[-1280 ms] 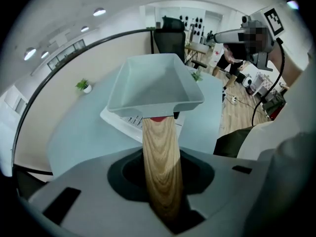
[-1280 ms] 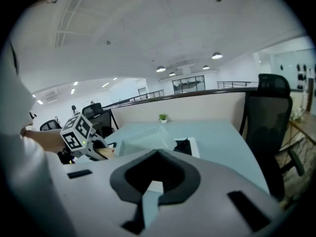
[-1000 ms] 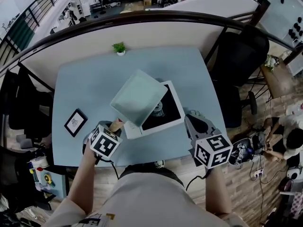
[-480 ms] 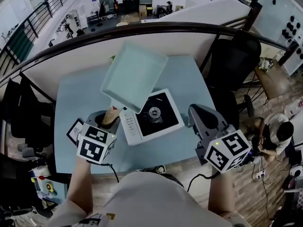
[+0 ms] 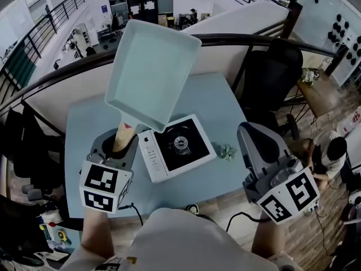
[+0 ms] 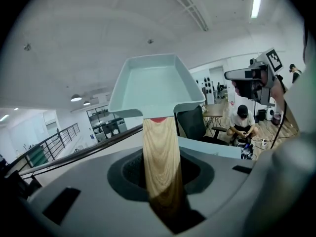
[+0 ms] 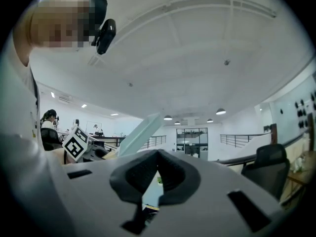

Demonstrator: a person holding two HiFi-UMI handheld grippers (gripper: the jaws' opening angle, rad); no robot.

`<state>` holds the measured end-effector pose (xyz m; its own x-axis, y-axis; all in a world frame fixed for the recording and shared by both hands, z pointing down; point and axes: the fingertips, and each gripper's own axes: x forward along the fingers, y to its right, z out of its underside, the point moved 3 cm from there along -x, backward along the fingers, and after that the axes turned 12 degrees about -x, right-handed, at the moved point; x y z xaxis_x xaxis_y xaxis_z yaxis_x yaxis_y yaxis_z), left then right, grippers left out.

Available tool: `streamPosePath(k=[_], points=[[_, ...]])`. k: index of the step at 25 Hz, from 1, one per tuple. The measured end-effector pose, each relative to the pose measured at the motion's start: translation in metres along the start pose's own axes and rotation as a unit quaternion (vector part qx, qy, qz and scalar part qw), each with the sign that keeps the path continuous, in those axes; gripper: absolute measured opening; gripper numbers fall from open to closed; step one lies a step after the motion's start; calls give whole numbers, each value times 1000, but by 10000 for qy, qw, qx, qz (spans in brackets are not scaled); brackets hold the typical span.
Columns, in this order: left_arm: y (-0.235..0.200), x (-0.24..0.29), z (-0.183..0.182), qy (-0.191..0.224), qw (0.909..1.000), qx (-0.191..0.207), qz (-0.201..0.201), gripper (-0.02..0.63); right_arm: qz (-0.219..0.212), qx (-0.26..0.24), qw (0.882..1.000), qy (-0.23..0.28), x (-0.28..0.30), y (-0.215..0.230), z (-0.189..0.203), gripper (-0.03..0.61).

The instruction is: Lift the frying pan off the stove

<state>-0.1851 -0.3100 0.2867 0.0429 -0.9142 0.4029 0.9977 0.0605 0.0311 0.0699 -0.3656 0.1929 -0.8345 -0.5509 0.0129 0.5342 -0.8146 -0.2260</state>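
Head view: frying pan (image 5: 152, 72) clear of stove (image 5: 177, 145), L tongs (image 5: 120, 144) pinch handle (image 5: 122, 135), R tongs (image 5: 252, 131) pressed together. Lift prob done; hold steady.

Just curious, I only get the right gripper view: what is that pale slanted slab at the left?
Observer: A pale green square frying pan, raised in the air by its wooden handle, which the left claw is shut on.
Operator: Is it off the cooker?
Observer: Yes; the white single-burner stove sits on the light blue table with nothing on its burner.
Operator: Where is my claw?
Observer: The right claw hovers right of the stove, by the table's near edge.
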Motion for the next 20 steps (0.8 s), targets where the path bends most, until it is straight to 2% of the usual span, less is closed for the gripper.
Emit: streamPosePath(k=[5, 8, 13, 20], points=[[2, -17, -25, 523, 9986, -57, 24, 117, 181, -85, 9997, 164, -13, 7, -14, 5], [2, -25, -27, 667, 9977, -154, -10, 117, 271, -111, 9994, 205, -20, 9, -15, 5], [-3, -33, -16, 630, 9975, -280, -131, 117, 115, -275, 9996, 28, -26, 2, -7, 5], [-10, -34, 1, 375, 9983, -357, -276, 117, -39, -226, 9997, -120, -20, -5, 6, 5]])
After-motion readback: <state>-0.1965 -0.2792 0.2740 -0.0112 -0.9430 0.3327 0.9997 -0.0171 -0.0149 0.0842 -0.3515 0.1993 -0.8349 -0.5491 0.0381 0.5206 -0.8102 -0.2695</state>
